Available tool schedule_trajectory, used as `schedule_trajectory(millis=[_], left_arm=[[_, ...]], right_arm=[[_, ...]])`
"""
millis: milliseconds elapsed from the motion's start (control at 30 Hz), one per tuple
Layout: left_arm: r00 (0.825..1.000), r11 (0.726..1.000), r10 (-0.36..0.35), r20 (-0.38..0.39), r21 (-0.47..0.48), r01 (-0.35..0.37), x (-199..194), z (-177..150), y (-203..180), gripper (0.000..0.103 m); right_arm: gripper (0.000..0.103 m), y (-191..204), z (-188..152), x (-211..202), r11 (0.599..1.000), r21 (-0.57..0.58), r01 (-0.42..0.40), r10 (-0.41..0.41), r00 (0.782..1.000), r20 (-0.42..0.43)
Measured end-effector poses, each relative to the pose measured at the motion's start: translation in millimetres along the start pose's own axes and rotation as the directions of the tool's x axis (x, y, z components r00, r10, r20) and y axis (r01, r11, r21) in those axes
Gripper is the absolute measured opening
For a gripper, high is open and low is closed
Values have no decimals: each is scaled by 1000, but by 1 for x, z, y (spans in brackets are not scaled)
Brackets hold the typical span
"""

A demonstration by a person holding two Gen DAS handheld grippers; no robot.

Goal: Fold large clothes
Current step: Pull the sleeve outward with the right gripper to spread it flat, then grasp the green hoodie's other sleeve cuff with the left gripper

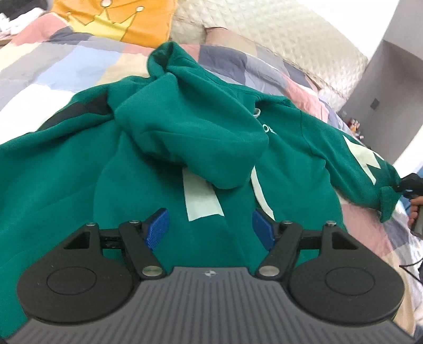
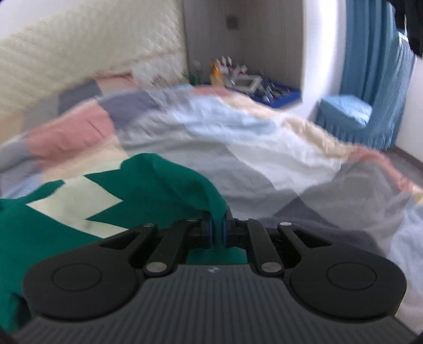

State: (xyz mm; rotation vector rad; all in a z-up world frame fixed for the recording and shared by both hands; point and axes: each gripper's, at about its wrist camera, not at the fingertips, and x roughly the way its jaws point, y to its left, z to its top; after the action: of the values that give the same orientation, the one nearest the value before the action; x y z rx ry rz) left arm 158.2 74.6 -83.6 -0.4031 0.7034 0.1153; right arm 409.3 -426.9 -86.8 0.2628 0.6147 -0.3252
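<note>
A large green hoodie (image 1: 79,169) with pale markings lies spread on the patchwork bedspread (image 1: 60,66), its hood (image 1: 190,127) flopped over the chest. My left gripper (image 1: 210,227) hovers open over the body of the hoodie, nothing between its blue pads (image 1: 158,227). The right sleeve (image 1: 364,164) stretches out to the right, where my right gripper (image 1: 407,182) holds its cuff. In the right wrist view my right gripper (image 2: 217,230) is shut on a bunch of green cuff fabric (image 2: 185,185), the sleeve trailing left with a pale zigzag patch (image 2: 76,201).
A quilted cream headboard (image 1: 277,29) and an orange crown cushion (image 1: 113,18) stand at the bed's head. Beyond the bed are a niche with cluttered small items (image 2: 238,76), a blue covered chair (image 2: 349,116) and a blue curtain (image 2: 375,60). A hand (image 1: 416,211) shows at the right edge.
</note>
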Motion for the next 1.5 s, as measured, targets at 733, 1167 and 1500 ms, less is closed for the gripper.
schedule_trajectory(millis=[733, 1167, 1500], left_arm=[[996, 992, -85, 6, 89, 84, -21, -4, -5, 74], [998, 979, -67, -19, 193, 70, -78, -34, -9, 74], [989, 958, -88, -116, 264, 116, -88, -61, -21, 74]], right_arm=[[61, 53, -18, -134, 982, -91, -168, 174, 983, 57], [61, 126, -133, -285, 899, -172, -403, 410, 912, 3], [61, 134, -188, -333, 854, -20, -521, 520, 854, -16]])
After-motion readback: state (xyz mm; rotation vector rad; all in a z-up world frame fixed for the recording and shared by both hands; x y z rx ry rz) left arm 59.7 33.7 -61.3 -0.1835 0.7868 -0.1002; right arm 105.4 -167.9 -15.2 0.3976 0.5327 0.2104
